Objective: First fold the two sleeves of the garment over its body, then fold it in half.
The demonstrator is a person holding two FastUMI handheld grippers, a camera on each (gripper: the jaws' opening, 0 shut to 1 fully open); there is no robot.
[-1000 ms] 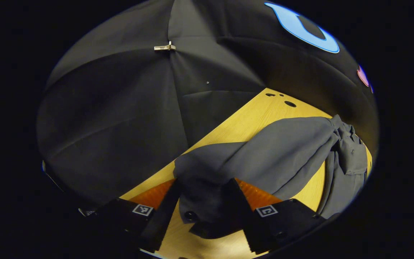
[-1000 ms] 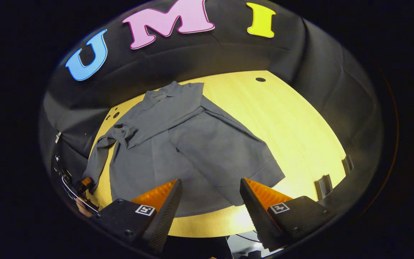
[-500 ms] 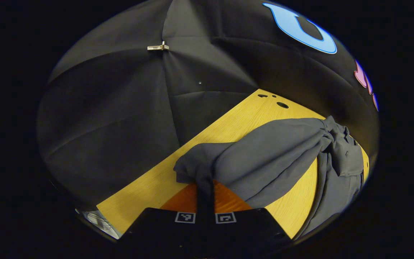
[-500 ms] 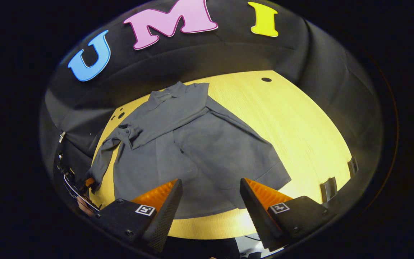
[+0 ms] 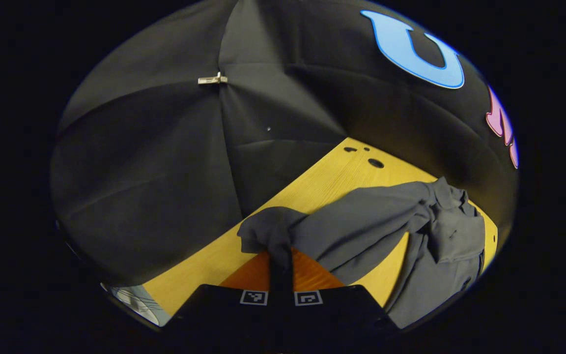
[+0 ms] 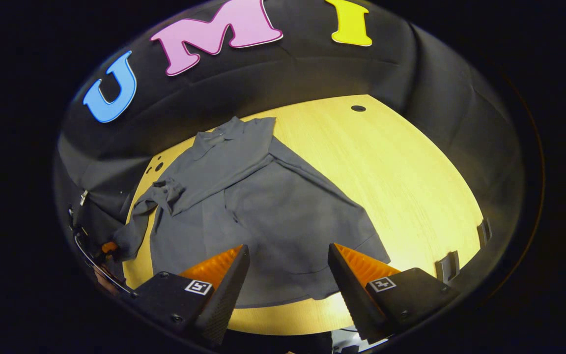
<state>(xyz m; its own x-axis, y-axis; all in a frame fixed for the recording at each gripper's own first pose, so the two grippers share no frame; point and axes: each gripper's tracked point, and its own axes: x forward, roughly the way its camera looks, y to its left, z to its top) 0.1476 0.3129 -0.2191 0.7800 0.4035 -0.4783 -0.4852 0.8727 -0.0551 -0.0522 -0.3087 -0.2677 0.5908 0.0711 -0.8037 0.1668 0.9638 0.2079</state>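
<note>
A dark grey collared shirt of soft cloth lies spread on the pale yellow wooden table, its collar toward the far wall and its hem near the front edge. One sleeve already lies folded across the body; the other sleeve stretches out to the side, and the left gripper is pinched closed on its cuff end, lifting it off the wood. The right gripper hovers above the hem with its fingers spread wide, holding nothing. I would worry about the cloth slipping from that narrow pinch as the sleeve swings across, or about the pull dragging the shoulder and bunching the collar area, which already looks rumpled there. The cuff sits near the table's side edge, with the dark booth wall just beyond, so there is little room outward; the open room lies inward over the shirt and on the bare wood on the far side.
</note>
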